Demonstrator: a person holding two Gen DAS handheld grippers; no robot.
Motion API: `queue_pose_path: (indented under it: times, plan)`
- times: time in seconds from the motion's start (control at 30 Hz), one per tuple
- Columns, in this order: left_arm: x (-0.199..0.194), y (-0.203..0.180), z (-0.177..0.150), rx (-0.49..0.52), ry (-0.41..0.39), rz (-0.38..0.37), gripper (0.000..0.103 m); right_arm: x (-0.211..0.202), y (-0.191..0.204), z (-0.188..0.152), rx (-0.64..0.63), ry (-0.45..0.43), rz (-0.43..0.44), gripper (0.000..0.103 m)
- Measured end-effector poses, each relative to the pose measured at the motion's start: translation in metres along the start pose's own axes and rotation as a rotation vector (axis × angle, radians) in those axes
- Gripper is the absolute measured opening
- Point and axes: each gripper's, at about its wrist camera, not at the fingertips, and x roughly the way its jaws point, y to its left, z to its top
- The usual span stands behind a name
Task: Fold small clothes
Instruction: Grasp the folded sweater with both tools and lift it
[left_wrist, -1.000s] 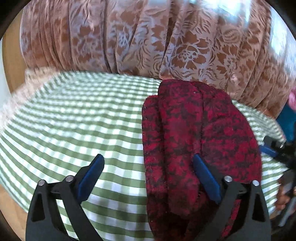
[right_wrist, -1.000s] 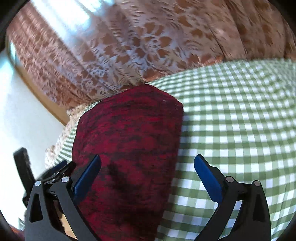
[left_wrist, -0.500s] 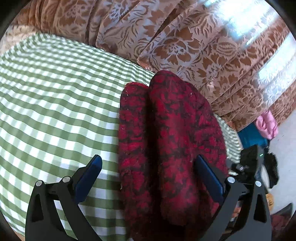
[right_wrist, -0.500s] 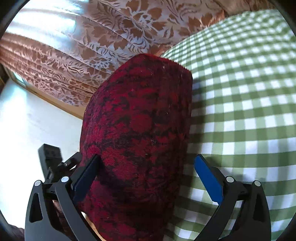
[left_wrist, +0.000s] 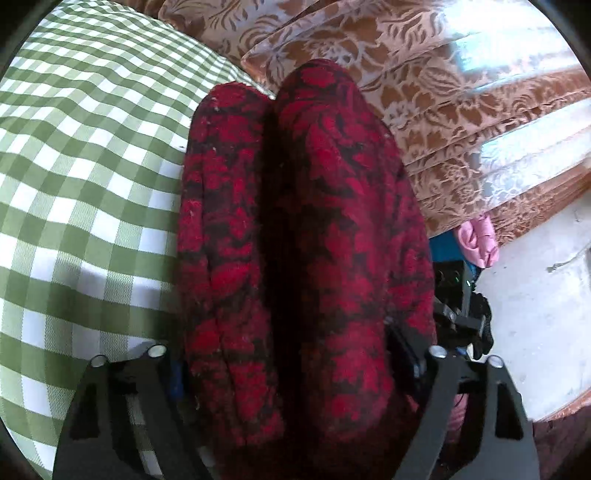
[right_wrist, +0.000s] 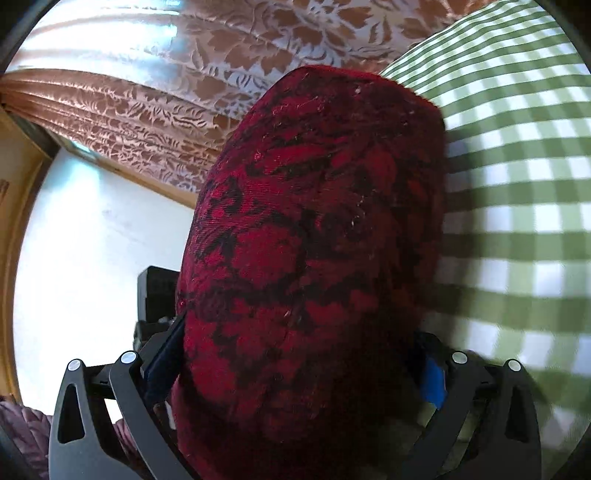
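one fuzzy red-black garment (left_wrist: 314, 240) | rolled in two lobes | checked woven cloth (left_wrist: 74, 184)

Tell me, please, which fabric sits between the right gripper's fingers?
The fuzzy red-and-black garment; the green checked cloth lies beneath it and the floral curtain hangs behind.

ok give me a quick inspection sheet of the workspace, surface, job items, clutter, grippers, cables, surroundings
surface: green and white checked cloth covers it, lying fairly flat.
job's things: one red and black patterned garment, bunched in two thick folds at the cloth's edge.
clutter: pink and blue items beyond the far edge, too small to identify.
grippers: left gripper is closing with the garment between its fingers; right gripper also straddles the garment, its blue pads against the sides.
cables: nothing seen.
surroundings: brown floral curtain behind, pale wall below it.
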Motion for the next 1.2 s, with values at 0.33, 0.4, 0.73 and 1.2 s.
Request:
queue_pose_path:
  times: [0.33, 0.4, 0.73, 1.2]
  plan:
    - [-0.057, -0.019, 0.023, 0.059, -0.192, -0.038, 0.063, 0.020, 0.058, 0.046, -0.180, 0.072, 0.023, 0.089]
    - [-0.066, -0.024, 0.046, 0.082, -0.229, -0.023, 0.064, 0.028, 0.072, 0.070, -0.222, 0.078, 0.049, 0.089]
    - [-0.013, 0.037, 0.128, -0.009, -0.127, 0.314, 0.068, 0.118, 0.021, 0.164, -0.144, 0.211, -0.134, 0.098]
    - [-0.050, -0.011, 0.106, 0.092, -0.374, 0.653, 0.087, 0.077, 0.100, 0.144, -0.384, -0.089, -0.447, 0.100]
